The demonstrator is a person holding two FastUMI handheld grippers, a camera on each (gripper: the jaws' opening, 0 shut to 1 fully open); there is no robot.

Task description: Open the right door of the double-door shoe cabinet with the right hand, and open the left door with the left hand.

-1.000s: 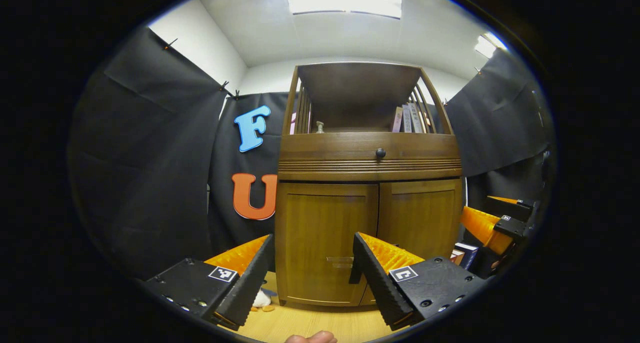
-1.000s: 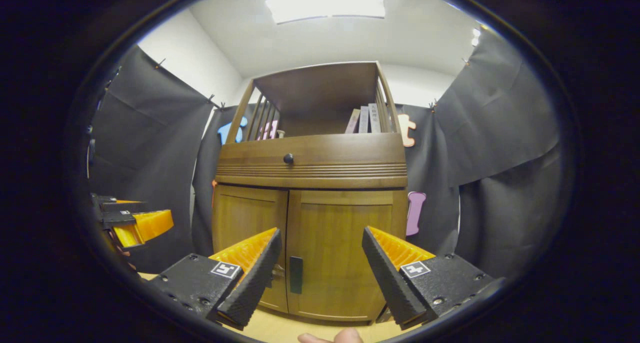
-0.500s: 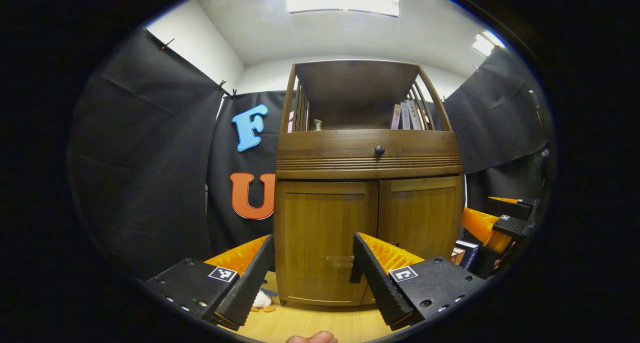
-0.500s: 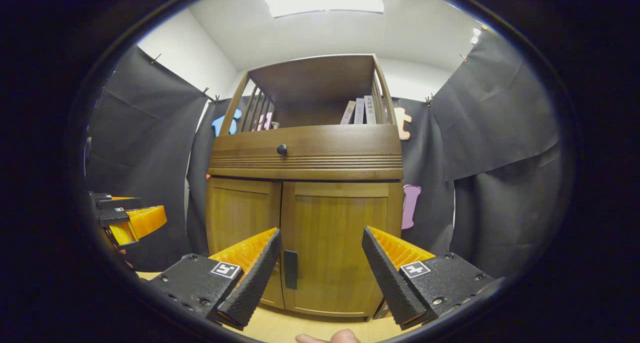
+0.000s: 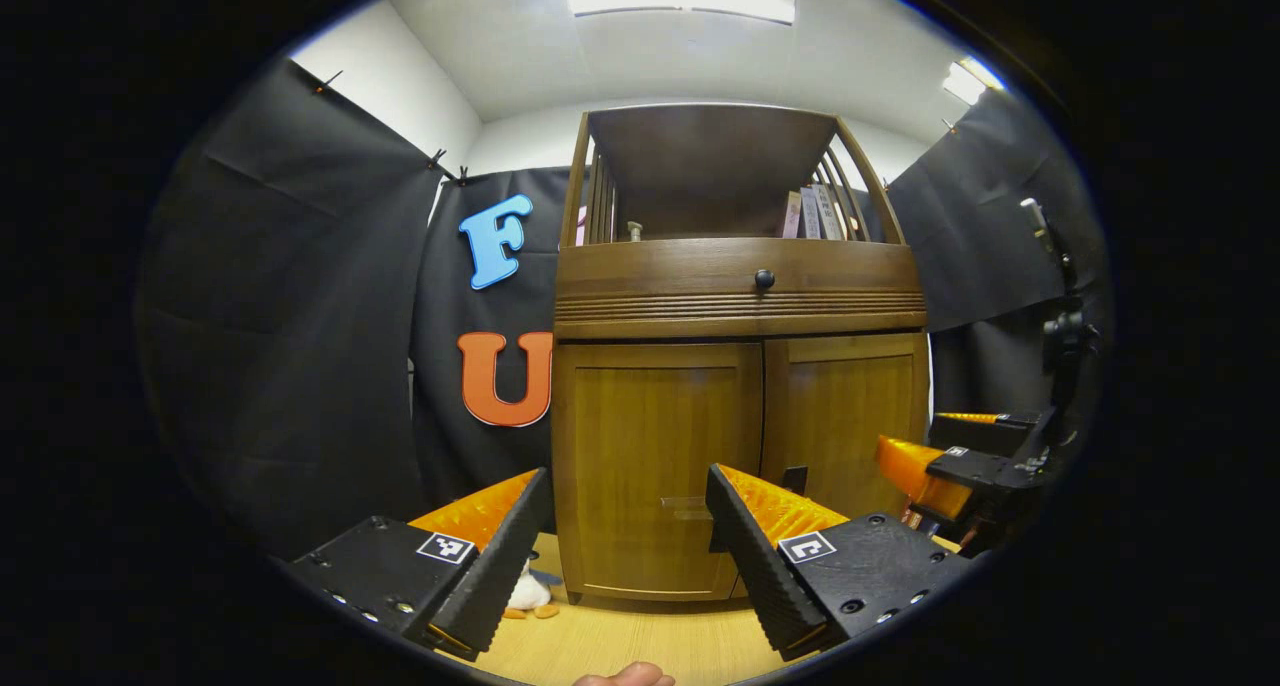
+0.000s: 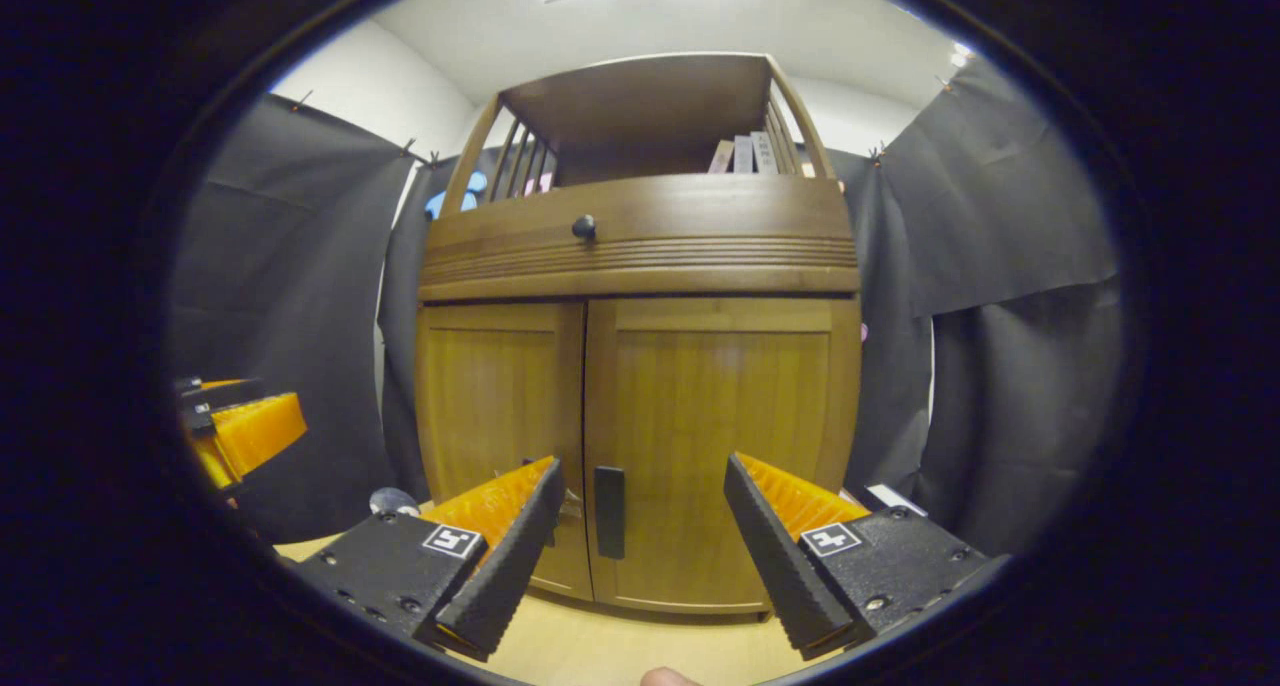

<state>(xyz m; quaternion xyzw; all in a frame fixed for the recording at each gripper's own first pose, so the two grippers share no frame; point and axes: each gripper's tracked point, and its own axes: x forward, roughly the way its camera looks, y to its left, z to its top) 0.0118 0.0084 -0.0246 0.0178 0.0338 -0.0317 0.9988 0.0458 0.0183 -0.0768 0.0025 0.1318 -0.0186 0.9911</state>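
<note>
You are on the approach: both doors are shut and neither is touched yet. In the right gripper view the cabinet fills the middle, and the right door carries a dark handle at about 6 o'clock, framed between your right gripper fingers, which stand released with nothing in them. Next, I judge, you bring that gripper straight in until the handle sits between the fingers, clench, then pull toward you along the door's arc. In the left gripper view the left gripper is likewise spread and empty, facing the left door; its handle is hard to make out, low near 6 o'clock.
</note>
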